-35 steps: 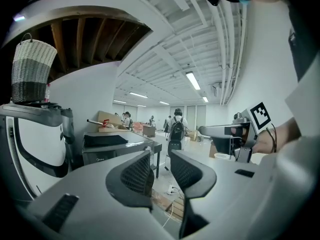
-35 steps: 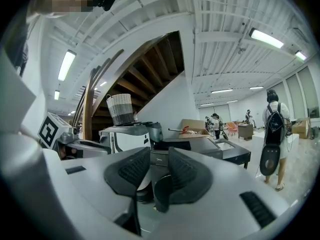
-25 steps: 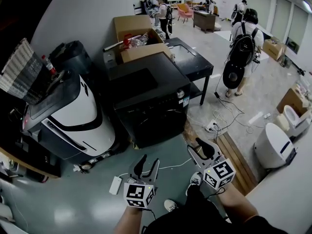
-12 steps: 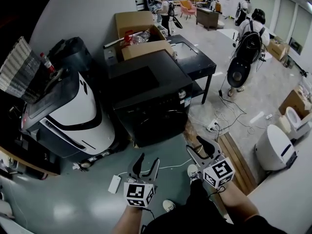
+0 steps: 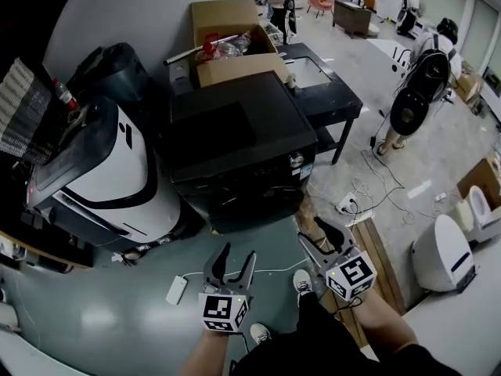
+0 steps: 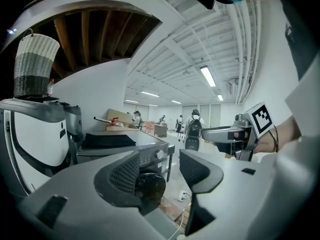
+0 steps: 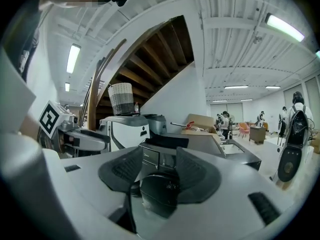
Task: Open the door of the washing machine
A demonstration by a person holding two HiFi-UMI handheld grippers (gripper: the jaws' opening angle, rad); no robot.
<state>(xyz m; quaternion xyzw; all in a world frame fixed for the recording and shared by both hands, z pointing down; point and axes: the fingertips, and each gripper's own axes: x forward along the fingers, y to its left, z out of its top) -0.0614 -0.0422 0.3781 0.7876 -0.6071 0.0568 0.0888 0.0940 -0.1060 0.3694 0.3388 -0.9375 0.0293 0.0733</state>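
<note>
I am at the approach, with nothing touched yet. The washing machine (image 5: 244,143) is the black box that stands on the floor (image 5: 117,319) ahead of me, with a white machine (image 5: 117,171) just beside it on one side and a black bench (image 5: 333,92) on the other. Its round door (image 5: 252,198) is in the front face, low down, and looks closed flush against the body.

My left hand-held gripper (image 5: 239,253) is held out in front of me, well apart from the machine. It is released: the jaws have just been opening, and only air is between them, with the door far off in the gap. My right hand-held gripper (image 5: 311,232) is beside it, a little nearer the machine's right corner. It too is released, its jaws just spread wide and empty. Both point roughly level toward the front of the machine.

As I judge it, the next move is to get closer and lower, bringing one gripper down to door height. I cannot tell from here which edge of the door takes the pull, so I need a nearer look at the rim first. Then the jaws go over that edge, clench, and pull outward along the door's swing.
</note>
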